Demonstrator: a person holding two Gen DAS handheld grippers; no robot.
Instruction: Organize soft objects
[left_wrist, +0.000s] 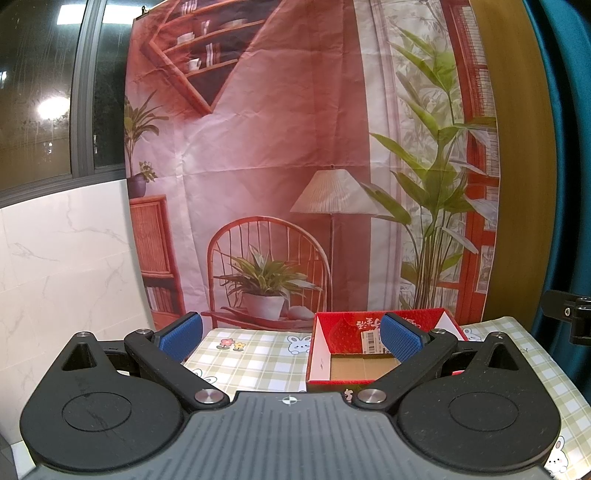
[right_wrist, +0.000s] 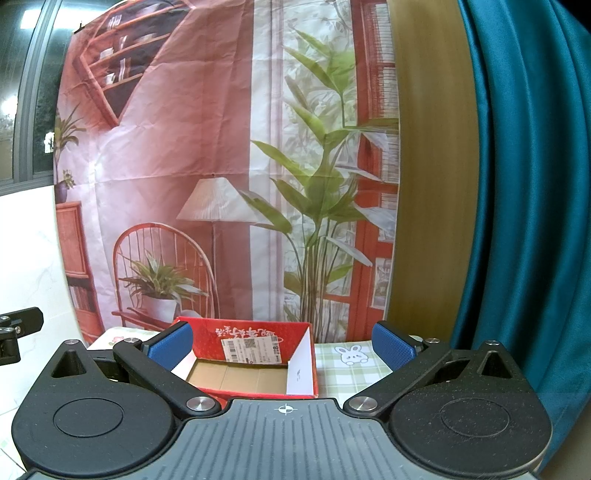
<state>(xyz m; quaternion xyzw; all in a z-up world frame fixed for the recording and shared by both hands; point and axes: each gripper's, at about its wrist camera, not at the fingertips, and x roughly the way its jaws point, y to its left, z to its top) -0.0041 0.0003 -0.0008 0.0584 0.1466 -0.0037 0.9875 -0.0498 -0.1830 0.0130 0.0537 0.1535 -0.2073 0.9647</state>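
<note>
A red cardboard box (left_wrist: 325, 328) with a brown floor and a shipping label stands open and empty on the checked tablecloth (left_wrist: 258, 358). It also shows in the right wrist view (right_wrist: 258, 336). My left gripper (left_wrist: 291, 338) is open and empty, held above the table's near edge, with the box behind its right finger. My right gripper (right_wrist: 280, 345) is open and empty, with the box between its fingers and farther back. No soft objects are in view.
A printed backdrop (left_wrist: 295, 147) of a room hangs right behind the table. A marble wall (left_wrist: 62, 266) is at the left, a teal curtain (right_wrist: 524, 184) at the right. Part of the other gripper (left_wrist: 572, 317) shows at the right edge.
</note>
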